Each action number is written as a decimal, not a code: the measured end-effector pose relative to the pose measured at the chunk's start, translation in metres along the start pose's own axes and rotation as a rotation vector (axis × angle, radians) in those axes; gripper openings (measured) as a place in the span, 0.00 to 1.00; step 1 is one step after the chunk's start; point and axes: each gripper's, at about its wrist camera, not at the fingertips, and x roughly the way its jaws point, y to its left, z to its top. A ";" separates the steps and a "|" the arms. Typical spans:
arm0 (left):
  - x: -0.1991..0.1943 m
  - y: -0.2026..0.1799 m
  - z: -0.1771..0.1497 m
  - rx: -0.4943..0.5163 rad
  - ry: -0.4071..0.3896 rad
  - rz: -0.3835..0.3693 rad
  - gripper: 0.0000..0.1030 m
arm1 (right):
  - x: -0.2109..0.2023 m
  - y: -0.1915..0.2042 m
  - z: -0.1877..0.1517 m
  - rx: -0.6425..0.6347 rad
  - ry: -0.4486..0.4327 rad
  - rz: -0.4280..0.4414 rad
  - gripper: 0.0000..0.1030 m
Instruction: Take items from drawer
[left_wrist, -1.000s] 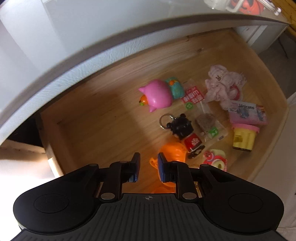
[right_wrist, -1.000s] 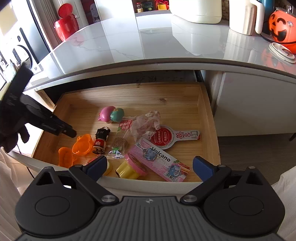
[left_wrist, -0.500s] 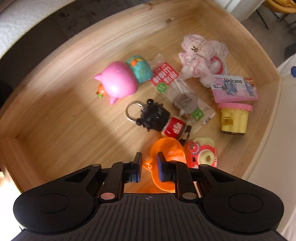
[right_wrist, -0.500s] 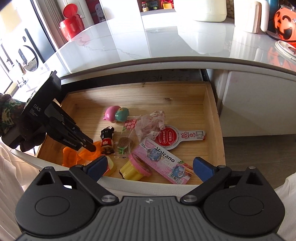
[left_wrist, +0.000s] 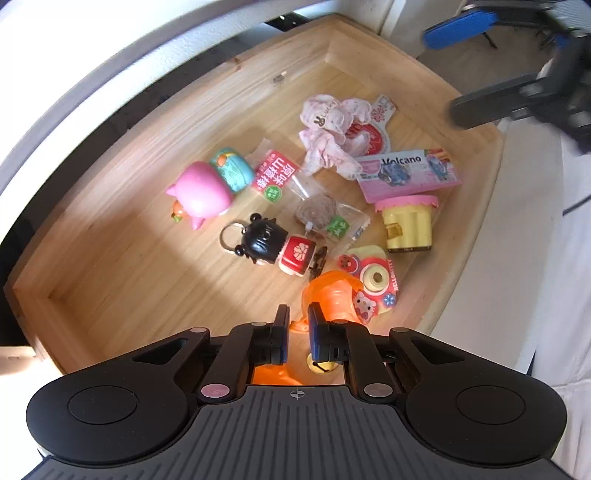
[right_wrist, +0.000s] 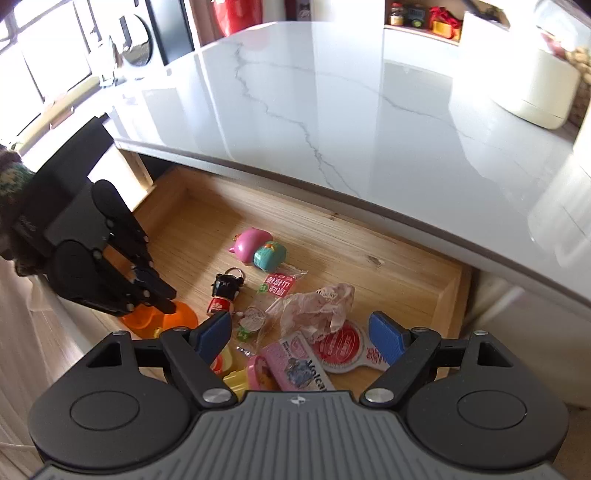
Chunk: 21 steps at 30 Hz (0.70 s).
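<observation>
The left gripper (left_wrist: 295, 317) has its jaws nearly pressed together around a thin tab of the orange plastic toy (left_wrist: 328, 295), which lies at the near edge of the wooden drawer (left_wrist: 110, 266). Whether the pads truly bite the tab or only flank it I cannot tell. The right gripper (right_wrist: 301, 332) hangs over the drawer's right half with its jaws spread wide and holding nothing.

Touching the orange toy on its right is a Hello Kitty toy camera (left_wrist: 373, 280); just beyond sits a black-haired doll keychain (left_wrist: 273, 247). Farther in lie a clear snack packet (left_wrist: 321, 218), a pink pig toy (left_wrist: 201, 192) against a teal toy (left_wrist: 231, 168), a yellow cup with pink lid (left_wrist: 406, 221), a pink Volcano box (left_wrist: 406, 173) and a crumpled pink wrapper (left_wrist: 328, 129) over a red-and-white card (right_wrist: 340, 347).

The grip looks slight: a thin, smooth tab could slip out on the lift, or the toy could swing and drag the camera along. The right gripper, low over the clutter, may knock the wrapper or box if it drops carelessly.

The drawer floor is pale pine, partly sunlit. Above it runs a glossy white marble desk (right_wrist: 332, 110), with a cream container (right_wrist: 517, 88) far right and bright windows at the left.
</observation>
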 end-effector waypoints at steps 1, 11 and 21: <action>-0.001 0.002 0.000 -0.005 -0.004 -0.006 0.13 | 0.008 0.000 0.003 -0.014 0.014 -0.005 0.80; -0.005 -0.003 -0.004 0.022 -0.041 -0.003 0.12 | 0.103 -0.018 0.032 0.027 0.255 -0.016 0.40; -0.032 -0.022 -0.013 0.024 -0.115 0.001 0.06 | 0.047 -0.018 0.021 -0.004 0.186 0.055 0.08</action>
